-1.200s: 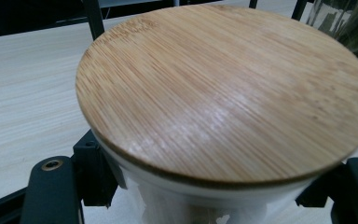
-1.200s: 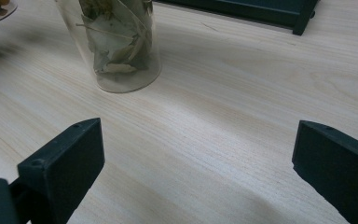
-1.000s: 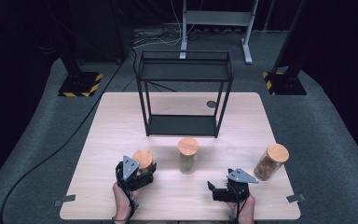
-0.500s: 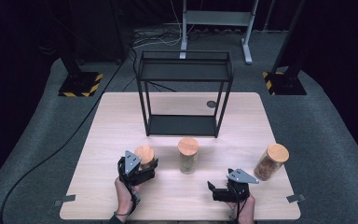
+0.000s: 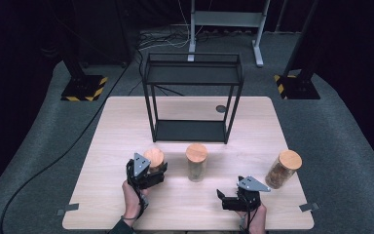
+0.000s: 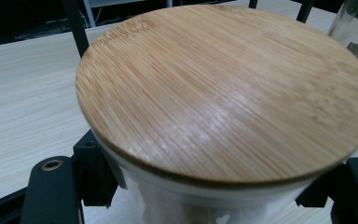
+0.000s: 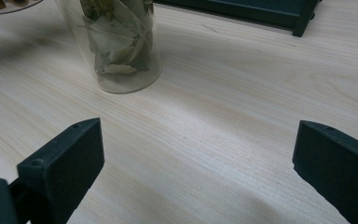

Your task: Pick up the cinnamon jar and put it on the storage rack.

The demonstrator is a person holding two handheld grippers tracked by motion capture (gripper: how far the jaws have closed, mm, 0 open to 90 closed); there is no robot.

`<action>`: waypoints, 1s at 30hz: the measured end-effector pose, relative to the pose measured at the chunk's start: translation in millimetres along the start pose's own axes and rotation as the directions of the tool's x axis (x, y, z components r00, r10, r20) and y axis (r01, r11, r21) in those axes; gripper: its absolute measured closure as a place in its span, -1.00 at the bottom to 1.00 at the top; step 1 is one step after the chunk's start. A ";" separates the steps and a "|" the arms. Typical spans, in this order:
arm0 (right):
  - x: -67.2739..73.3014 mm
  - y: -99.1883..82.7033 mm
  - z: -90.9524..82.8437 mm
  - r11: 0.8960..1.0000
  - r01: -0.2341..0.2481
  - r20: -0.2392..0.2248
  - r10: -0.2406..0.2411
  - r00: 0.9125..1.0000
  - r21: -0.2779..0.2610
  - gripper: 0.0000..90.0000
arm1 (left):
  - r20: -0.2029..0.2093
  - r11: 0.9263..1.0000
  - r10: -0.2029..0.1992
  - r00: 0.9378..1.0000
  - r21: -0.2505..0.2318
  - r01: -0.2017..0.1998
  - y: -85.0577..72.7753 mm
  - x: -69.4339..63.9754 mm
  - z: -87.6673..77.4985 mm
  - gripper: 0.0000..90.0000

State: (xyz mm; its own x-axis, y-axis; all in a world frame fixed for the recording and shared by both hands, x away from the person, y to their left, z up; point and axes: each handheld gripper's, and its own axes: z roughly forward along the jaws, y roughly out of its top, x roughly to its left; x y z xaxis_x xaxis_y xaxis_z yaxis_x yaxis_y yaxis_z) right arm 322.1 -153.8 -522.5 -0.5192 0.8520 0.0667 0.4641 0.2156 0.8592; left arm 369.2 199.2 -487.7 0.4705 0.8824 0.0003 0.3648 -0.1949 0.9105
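My left gripper (image 5: pixel 154 170) is shut on a jar with a round bamboo lid (image 5: pixel 154 157) near the table's front left. In the left gripper view the lid (image 6: pixel 223 88) looms close, and a black finger (image 6: pixel 53 191) sits at each side of the whitish jar body. A second bamboo-lidded jar (image 5: pixel 196 162), holding dried leaves, stands at the front middle; it is the glass jar (image 7: pixel 121 42) ahead and to the left in the right gripper view. My right gripper (image 5: pixel 227 199) rests low at the front right, jaws wide open (image 7: pixel 200 158) over bare wood.
A third lidded jar (image 5: pixel 283 168) with brown contents stands at the right edge. A black two-level wire shelf (image 5: pixel 192 92) stands at the middle back, its base (image 7: pixel 242 11) showing ahead of the right gripper. The table (image 5: pixel 117 122) is light wood.
My left gripper, with the jar in it, has shifted slightly away from the front edge and to the right. The right gripper has kept still.
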 end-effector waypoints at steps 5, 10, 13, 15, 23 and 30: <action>-0.2 0.0 0.1 1.000 -0.002 0.000 0.002 1.000 0.000 -0.97 | 0.008 1.000 -0.001 1.000 0.006 0.001 1.6 0.1 4.6 -0.43; -0.1 0.0 0.0 1.000 -0.002 0.001 0.002 1.000 0.000 -0.97 | 0.009 1.000 0.003 1.000 0.008 -0.003 4.1 0.2 7.7 -0.43; 0.0 0.0 0.1 1.000 -0.001 -0.001 0.001 1.000 0.001 -0.97 | 0.010 1.000 0.005 1.000 0.006 -0.005 5.1 1.0 9.8 -0.43; 0.0 0.0 -0.1 1.000 0.000 -0.002 0.000 1.000 -0.001 -0.97 | 0.011 1.000 0.000 1.000 0.007 0.000 5.3 1.3 12.2 -0.43; -0.1 0.0 0.1 1.000 -0.001 -0.002 0.001 1.000 0.001 -0.97 | 0.014 1.000 0.001 1.000 0.011 -0.001 8.2 0.9 19.6 -0.43; -0.1 0.1 0.1 1.000 -0.002 -0.002 0.002 1.000 0.002 -0.97 | 0.020 1.000 -0.003 1.000 0.019 0.003 9.5 1.3 26.0 -0.43</action>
State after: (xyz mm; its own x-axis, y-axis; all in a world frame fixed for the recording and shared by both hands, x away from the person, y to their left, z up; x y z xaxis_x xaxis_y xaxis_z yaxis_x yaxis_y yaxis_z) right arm 322.2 -153.8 -522.5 -0.5198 0.8515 0.0690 0.4664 0.2152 0.8580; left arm 394.1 187.3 -489.8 0.4852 0.8743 -0.0109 0.3812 -0.2004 0.9025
